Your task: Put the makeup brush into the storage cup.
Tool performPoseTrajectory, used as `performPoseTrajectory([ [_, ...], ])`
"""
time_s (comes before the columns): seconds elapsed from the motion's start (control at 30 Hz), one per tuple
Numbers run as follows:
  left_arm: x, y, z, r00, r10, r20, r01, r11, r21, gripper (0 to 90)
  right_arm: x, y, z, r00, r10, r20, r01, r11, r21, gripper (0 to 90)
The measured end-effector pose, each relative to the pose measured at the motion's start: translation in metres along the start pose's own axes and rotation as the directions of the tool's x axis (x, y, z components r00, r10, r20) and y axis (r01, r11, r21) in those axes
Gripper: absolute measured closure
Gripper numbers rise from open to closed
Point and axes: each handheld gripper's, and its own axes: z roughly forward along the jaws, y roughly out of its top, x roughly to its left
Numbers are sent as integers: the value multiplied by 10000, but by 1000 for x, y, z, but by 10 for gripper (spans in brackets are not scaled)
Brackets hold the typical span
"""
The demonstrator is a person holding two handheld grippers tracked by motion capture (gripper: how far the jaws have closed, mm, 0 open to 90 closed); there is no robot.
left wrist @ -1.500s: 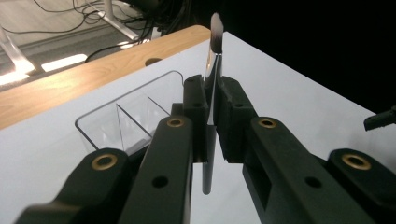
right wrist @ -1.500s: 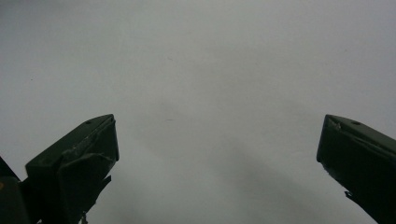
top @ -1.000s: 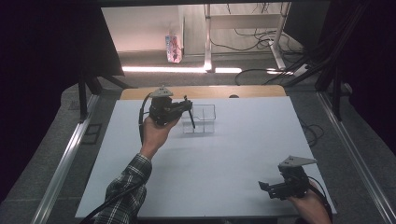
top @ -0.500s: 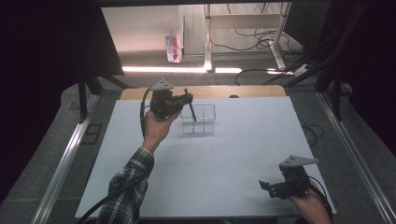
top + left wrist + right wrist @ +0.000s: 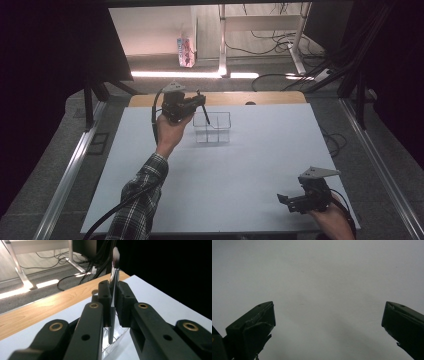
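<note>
My left gripper (image 5: 200, 102) is raised over the far middle of the white table and is shut on a slim makeup brush (image 5: 205, 114). In the left gripper view the brush (image 5: 114, 277) stands upright between the jaws, bristles at the top and dark handle pointing down. Its lower end hangs over a clear divided organizer (image 5: 214, 128), which in the left gripper view lies below the jaws (image 5: 117, 340). My right gripper (image 5: 288, 199) rests low at the front right of the table, open, with nothing between its jaws (image 5: 328, 315).
The white tabletop (image 5: 250, 165) has a strip of wood (image 5: 270, 97) along its far edge. Metal rails run down both sides. Beyond the table are cables, a desk frame and a small carton (image 5: 185, 51) on the floor.
My left gripper has shifted slightly up and away with the brush, so the brush's lower end sits higher over the organizer. The right gripper has stayed in place.
</note>
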Motion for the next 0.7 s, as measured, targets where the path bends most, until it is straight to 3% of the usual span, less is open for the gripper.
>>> performPoseTrajectory([
  [0.7, 4, -5, 22, 9992, 106, -382, -106, 9999, 7, 833, 0, 0, 1, 10000, 12, -94, -12, 10000, 24, 0],
])
